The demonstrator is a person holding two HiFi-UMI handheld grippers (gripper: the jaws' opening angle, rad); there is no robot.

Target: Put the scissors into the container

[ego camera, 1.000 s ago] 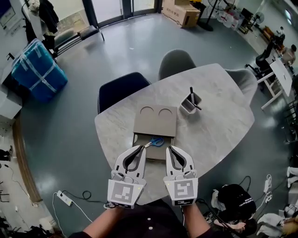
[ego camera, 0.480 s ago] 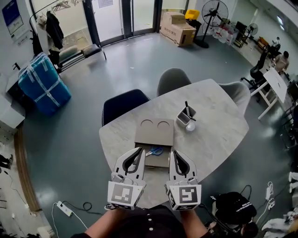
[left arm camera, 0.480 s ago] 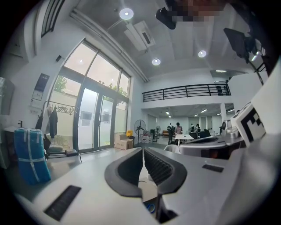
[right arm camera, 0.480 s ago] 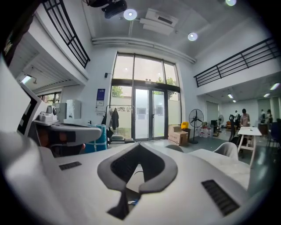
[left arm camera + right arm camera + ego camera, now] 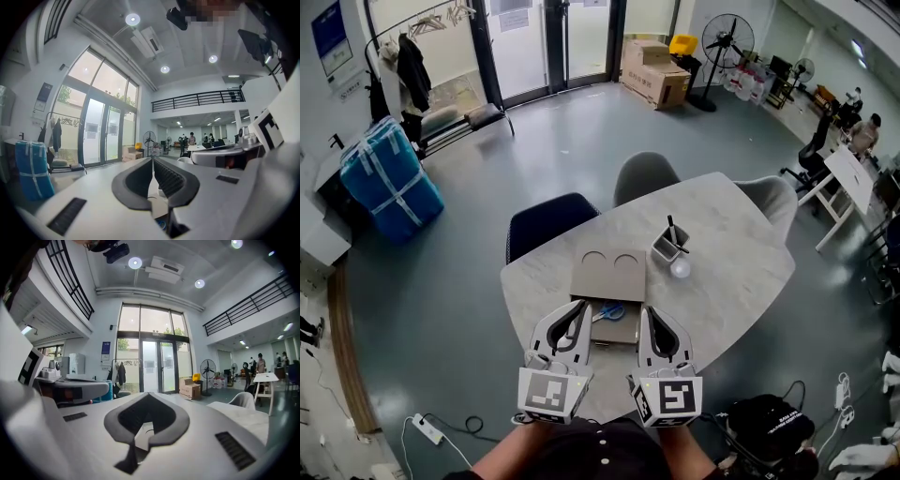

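The jaws of my left gripper (image 5: pixel 580 304) and right gripper (image 5: pixel 644 310) are clenched, empty. The scissors (image 5: pixel 612 310) lie on the box (image 5: pixel 605 272) by the bench's (image 5: pixel 741 272) near edge. I judge them light, stiff, slippery: take the handles.

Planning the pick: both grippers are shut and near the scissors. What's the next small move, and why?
Probably open the right gripper and ease it toward the scissors. Both it and the left gripper are shut and empty. The scissors lie untouched on the box near both tips. The container stands further right, so the right side looks the handier carry.
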